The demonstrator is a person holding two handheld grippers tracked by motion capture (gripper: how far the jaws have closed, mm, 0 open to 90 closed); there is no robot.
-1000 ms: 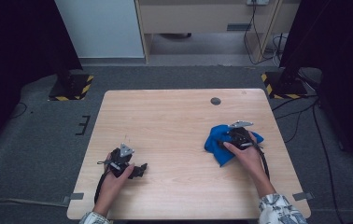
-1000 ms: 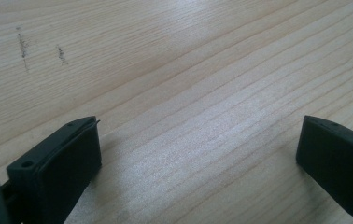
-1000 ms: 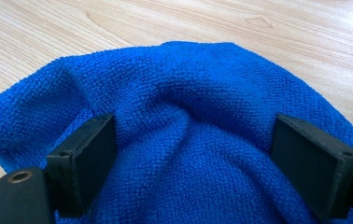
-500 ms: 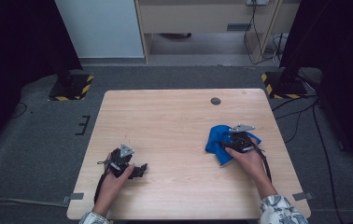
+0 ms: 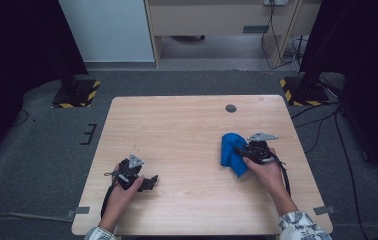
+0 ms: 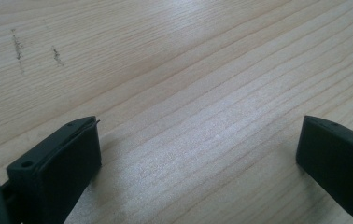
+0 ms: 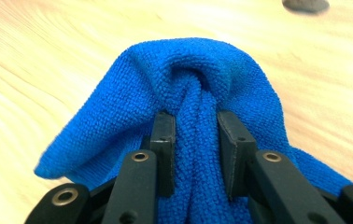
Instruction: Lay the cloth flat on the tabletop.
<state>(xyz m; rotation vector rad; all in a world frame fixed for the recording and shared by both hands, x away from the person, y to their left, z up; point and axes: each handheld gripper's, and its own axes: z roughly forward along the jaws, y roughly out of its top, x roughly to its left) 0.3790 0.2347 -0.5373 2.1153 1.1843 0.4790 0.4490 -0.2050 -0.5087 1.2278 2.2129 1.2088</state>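
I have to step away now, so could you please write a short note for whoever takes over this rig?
Right gripper: shut on the blue cloth, a bunched fold pinched between its fingers, at the table's right side.
Left gripper: open, holding nothing, low over bare wood near the front left.
Done: cloth gathered and gripped.
Left: my guess is folding or moving it; the left gripper may need to help.

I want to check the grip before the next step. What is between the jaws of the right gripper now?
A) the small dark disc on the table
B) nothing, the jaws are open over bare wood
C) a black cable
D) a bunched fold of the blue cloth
D: in the right gripper view, the right gripper has its jaws pressed on a gathered fold of the blue cloth.
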